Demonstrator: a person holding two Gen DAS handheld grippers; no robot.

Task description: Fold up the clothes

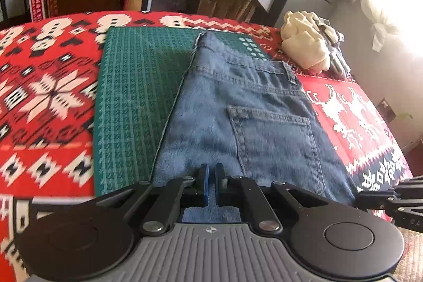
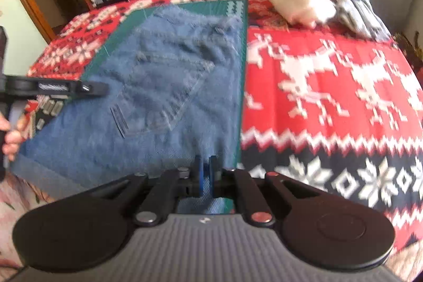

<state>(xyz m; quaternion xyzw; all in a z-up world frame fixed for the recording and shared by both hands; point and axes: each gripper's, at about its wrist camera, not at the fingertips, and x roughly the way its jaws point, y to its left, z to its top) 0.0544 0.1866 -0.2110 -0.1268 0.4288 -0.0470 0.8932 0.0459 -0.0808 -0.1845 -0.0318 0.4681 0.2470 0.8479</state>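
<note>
Denim jeans (image 1: 238,110) lie on a green gridded mat (image 1: 137,97) spread over a red patterned blanket (image 1: 47,97) on a bed. One back pocket (image 1: 272,134) faces up, and the waistband with its belt loops runs along the right edge in the left wrist view. The long left edge looks straight and clean, which suggests the jeans are already doubled lengthwise, one leg over the other. I judge that from the outline, since the layers themselves do not show.

Both tools sit at the near end of the garment. The left gripper (image 1: 211,184) has its blue pads drawn nearly together with only a thin slit between them. Denim shows below and behind the pads, but whether cloth is caught in the slit cannot be told. The right gripper (image 2: 206,176) looks the same, pads close with a narrow gap, over the denim near the mat's right edge. Whether it pinches fabric is likewise unclear, and that view is blurred.

As for progress, the jeans lie flat and fairly smooth in what seems a half-width fold, but much of their length is still stretched across the mat, so a crosswise fold appears to remain. At the far right of the bed, a cream garment (image 1: 304,44) and a striped piece (image 1: 335,54) sit bunched in a heap (image 2: 317,4), not folded, so more clothes seem left to do.
</note>
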